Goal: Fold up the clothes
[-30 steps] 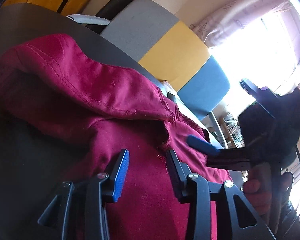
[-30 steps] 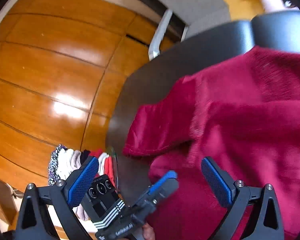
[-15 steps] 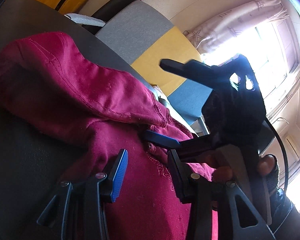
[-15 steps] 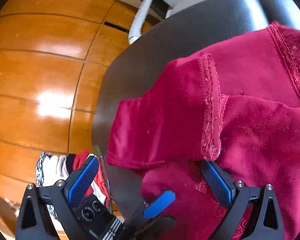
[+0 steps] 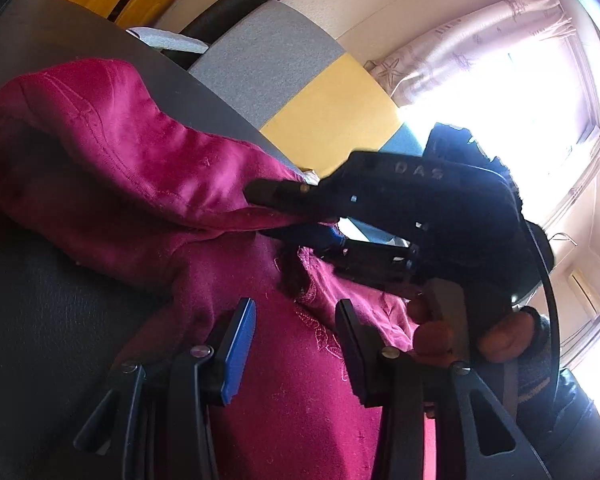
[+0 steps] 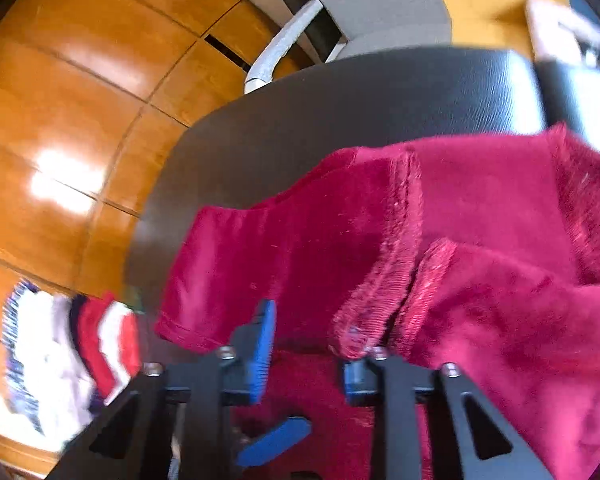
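Note:
A crimson velvety garment lies rumpled on a dark table; it also fills the right wrist view. My left gripper hovers open just over the cloth, nothing between its blue pads. My right gripper, seen in the left wrist view to the right, has its fingers closing around a folded flap and seam of the garment. A gap still shows between its pads.
A grey, yellow and blue chair back stands behind the table. A stack of folded clothes sits low at the left by the wooden floor. A bright window with a curtain is at the right.
My right gripper has narrowed its wide-open jaws and moved in onto the garment's folded flap. The flap has lifted. My left gripper has stayed open over the cloth.

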### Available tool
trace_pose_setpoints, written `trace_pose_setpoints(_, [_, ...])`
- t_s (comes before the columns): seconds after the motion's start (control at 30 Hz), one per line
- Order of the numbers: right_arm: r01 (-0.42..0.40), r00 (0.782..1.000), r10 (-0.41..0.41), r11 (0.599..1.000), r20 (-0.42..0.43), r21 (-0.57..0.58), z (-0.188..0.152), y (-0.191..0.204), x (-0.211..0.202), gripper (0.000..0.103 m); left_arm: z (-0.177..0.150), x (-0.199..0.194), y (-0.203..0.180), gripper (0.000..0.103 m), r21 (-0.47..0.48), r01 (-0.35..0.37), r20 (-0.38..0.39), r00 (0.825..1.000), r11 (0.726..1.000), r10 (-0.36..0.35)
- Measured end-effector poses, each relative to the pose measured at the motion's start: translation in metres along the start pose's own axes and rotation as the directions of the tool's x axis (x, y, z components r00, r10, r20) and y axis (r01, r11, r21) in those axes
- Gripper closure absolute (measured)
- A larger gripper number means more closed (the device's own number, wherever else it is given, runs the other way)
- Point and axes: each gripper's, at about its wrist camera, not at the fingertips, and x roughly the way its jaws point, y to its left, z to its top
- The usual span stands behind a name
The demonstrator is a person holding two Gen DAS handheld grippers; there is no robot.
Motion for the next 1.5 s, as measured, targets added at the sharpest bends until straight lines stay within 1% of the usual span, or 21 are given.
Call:
trace_pose_setpoints(0.03, [0.033, 0.999, -0.033, 0.999, 0.013, -0.029, 0.000, 0.004, -0.003, 0.081, 0.000, 0.000, 0.000, 0.061, 0.002, -0.003, -0.001, 1.000, 1.000, 0.003])
trace_pose_setpoints(0.13, [0.078, 0.994, -0.069, 0.991, 0.082, -0.112, 0.002, 0.020, -0.021, 0.083, 0.000, 0.004, -0.001, 0.061, 0.007, -0.011, -0.003, 1.000, 1.000, 0.011])
trace_pose_setpoints(0.2, [0.120, 0.986, -0.098, 0.977, 0.133, -0.177, 0.004, 0.032, -0.038, 0.085, 0.000, 0.003, -0.001, 0.061, 0.010, -0.015, -0.004, 1.000, 1.000, 0.015])
trace_pose_setpoints(0.3, [0.185, 0.970, -0.135, 0.950, 0.203, -0.251, 0.008, 0.051, -0.060, 0.086, 0.001, 0.003, -0.001, 0.061, 0.012, -0.020, -0.006, 1.000, 1.000, 0.020])
trace_pose_setpoints(0.47, [0.243, 0.946, -0.163, 0.929, 0.280, -0.280, 0.003, 0.051, -0.100, 0.086, -0.002, -0.001, 0.000, 0.061, 0.013, -0.022, -0.009, 1.000, 1.000, 0.022])
trace_pose_setpoints(0.53, [0.271, 0.935, -0.185, 0.923, 0.303, -0.274, -0.002, 0.046, -0.116, 0.086, -0.002, -0.002, 0.000, 0.061, 0.015, -0.026, -0.011, 1.000, 1.000, 0.026])
trace_pose_setpoints(0.63, [0.311, 0.916, -0.223, 0.920, 0.333, -0.239, -0.013, 0.023, -0.142, 0.086, -0.002, -0.002, -0.001, 0.061, 0.019, -0.033, -0.013, 0.999, 0.999, 0.033])
trace_pose_setpoints(0.77, [0.360, 0.892, -0.293, 0.921, 0.344, -0.149, -0.037, -0.027, -0.170, 0.086, 0.000, 0.001, -0.003, 0.061, 0.023, -0.041, -0.015, 0.999, 0.999, 0.041])
trace_pose_setpoints(0.87, [0.378, 0.885, -0.337, 0.923, 0.321, -0.071, -0.058, -0.067, -0.178, 0.085, 0.001, 0.004, -0.005, 0.061, 0.029, -0.050, -0.017, 0.999, 0.998, 0.050])
trace_pose_setpoints(0.97, [0.369, 0.889, -0.357, 0.929, 0.288, 0.013, -0.081, -0.107, -0.177, 0.085, 0.000, 0.006, -0.006, 0.061, 0.034, -0.058, -0.019, 0.998, 0.998, 0.058])
trace_pose_setpoints(1.03, [0.352, 0.894, -0.355, 0.934, 0.274, 0.063, -0.093, -0.127, -0.172, 0.082, 0.001, 0.006, -0.006, 0.061, 0.037, -0.062, -0.021, 0.998, 0.997, 0.063])
trace_pose_setpoints(1.07, [0.328, 0.899, -0.340, 0.940, 0.276, 0.089, -0.097, -0.134, -0.171, 0.081, 0.001, 0.006, -0.006, 0.061, 0.038, -0.064, -0.022, 0.998, 0.997, 0.065])
trace_pose_setpoints(1.17, [0.245, 0.913, -0.283, 0.956, 0.293, 0.160, -0.111, -0.152, -0.171, 0.074, 0.001, 0.008, -0.008, 0.061, 0.041, -0.070, -0.023, 0.997, 0.997, 0.071])
trace_pose_setpoints(1.2, [0.192, 0.918, -0.243, 0.964, 0.313, 0.185, -0.113, -0.156, -0.173, 0.069, 0.002, 0.009, -0.009, 0.061, 0.042, -0.072, -0.023, 0.997, 0.997, 0.073])
trace_pose_setpoints(1.23, [0.140, 0.920, -0.205, 0.968, 0.334, 0.209, -0.115, -0.160, -0.174, 0.059, 0.001, 0.008, -0.008, 0.061, 0.044, -0.073, -0.023, 0.997, 0.996, 0.074])
trace_pose_setpoints(1.3, [0.053, 0.918, -0.144, 0.968, 0.369, 0.246, -0.116, -0.167, -0.178, 0.047, 0.000, 0.007, -0.008, 0.061, 0.047, -0.075, -0.024, 0.997, 0.996, 0.077])
trace_pose_setpoints(1.33, [0.014, 0.915, -0.119, 0.964, 0.386, 0.264, -0.116, -0.169, -0.180, 0.045, 0.000, 0.006, -0.007, 0.061, 0.048, -0.076, -0.024, 0.997, 0.996, 0.078])
trace_pose_setpoints(1.4, [-0.004, 0.912, -0.113, 0.959, 0.395, 0.284, -0.114, -0.168, -0.178, 0.045, -0.001, 0.006, -0.008, 0.061, 0.050, -0.078, -0.024, 0.997, 0.996, 0.080])
trace_pose_setpoints(1.43, [-0.004, 0.911, -0.118, 0.956, 0.396, 0.292, -0.113, -0.167, -0.177, 0.047, -0.001, 0.006, -0.008, 0.061, 0.050, -0.078, -0.024, 0.997, 0.996, 0.080])
trace_pose_setpoints(1.47, [0.016, 0.909, -0.136, 0.956, 0.393, 0.294, -0.112, -0.166, -0.177, 0.052, -0.001, 0.005, -0.007, 0.061, 0.050, -0.078, -0.024, 0.997, 0.996, 0.080])
trace_pose_setpoints(1.5, [0.048, 0.907, -0.165, 0.955, 0.387, 0.293, -0.111, -0.163, -0.177, 0.067, -0.001, 0.004, -0.006, 0.061, 0.050, -0.079, -0.024, 0.997, 0.996, 0.080])
